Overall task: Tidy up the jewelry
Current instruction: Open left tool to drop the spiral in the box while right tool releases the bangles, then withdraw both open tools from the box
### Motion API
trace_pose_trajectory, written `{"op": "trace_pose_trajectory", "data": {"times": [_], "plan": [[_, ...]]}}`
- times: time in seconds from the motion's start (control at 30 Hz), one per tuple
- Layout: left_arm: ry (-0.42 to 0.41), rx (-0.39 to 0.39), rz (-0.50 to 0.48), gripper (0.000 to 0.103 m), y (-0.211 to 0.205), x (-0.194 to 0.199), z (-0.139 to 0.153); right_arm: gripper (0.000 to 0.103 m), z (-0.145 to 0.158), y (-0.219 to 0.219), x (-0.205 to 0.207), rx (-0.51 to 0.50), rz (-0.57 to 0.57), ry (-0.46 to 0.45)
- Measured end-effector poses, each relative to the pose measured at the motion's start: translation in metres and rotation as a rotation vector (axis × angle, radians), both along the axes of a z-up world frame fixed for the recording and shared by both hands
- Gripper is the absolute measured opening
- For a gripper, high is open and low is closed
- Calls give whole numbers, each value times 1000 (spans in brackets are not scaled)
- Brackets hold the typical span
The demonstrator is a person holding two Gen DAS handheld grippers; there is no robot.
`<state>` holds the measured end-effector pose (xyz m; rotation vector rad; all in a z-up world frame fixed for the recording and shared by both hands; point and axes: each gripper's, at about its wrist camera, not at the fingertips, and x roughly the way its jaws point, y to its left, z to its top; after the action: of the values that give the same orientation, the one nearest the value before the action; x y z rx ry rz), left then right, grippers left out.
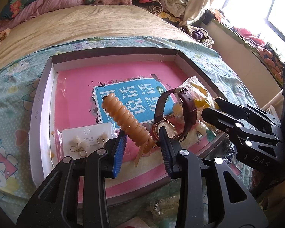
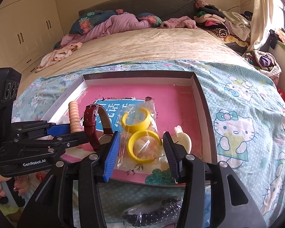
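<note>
A shallow box lid tray [image 1: 40,102] sits on the Hello Kitty sheet [image 2: 247,117] at the foot of the bed, lined with a pink book cover [image 1: 76,87], so it serves as the collecting spot for the jewelry. Left gripper [image 1: 142,140]: jaws wide apart, straddling the low end of an orange coiled spiral bracelet [image 1: 124,117] that stands tilted up from the tray; the blue pads [image 1: 119,152] look just beside it, not clearly pressing, so I read this as steadying or about to pinch, not a firm hold. Just right of it lies a wristwatch [image 1: 165,130] with dark red leather strap [image 1: 188,104] arching up, face down near the tray floor, touching the right jaw's tip. An earring card marked S925 [image 1: 87,139] lies flat in the near-left corner, probably already sorted. Right gripper [image 2: 141,146]: jaws open, set either side of a clear plastic bag [image 2: 142,117] holding two yellow open cuff bangles [image 2: 144,146]; nothing clamped, likely lining up to grab the bag. A cream bunny-shaped piece [image 2: 182,139] rests in the tray just past the right jaw. Outside the tray, near its front edge, a bag of dark beads [image 2: 153,211] waits on the sheet, likely still to be brought in. Bagged items stay bagged, likely to keep pairs together.
</note>
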<state>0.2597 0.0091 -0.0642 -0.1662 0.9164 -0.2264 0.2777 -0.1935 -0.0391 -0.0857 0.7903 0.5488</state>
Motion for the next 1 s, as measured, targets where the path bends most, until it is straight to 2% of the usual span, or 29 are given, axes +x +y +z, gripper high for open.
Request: {"op": "trace_pose_trajectory", "data": {"times": [0.43,0.53,0.7,0.83,0.9,1.0], "plan": [[7,18,-2,28,-3,-3,2,64,21,-31,-19,97,-42,-10],[4,20,0,31,-4,-4,4,74,26,-40,-23,123,-65,-19],[-10,24,8,45,-3,-8,12,84,35,-52,-29,149,-91,-34],[-21,22,10,47,-3,-11,20,86,42,-62,-33,169,-108,-43],[-30,22,14,59,-2,-14,24,86,45,-66,-36,175,-115,-48],[-48,26,20,70,-3,-20,32,86,51,-71,-38,181,-125,-59]]}}
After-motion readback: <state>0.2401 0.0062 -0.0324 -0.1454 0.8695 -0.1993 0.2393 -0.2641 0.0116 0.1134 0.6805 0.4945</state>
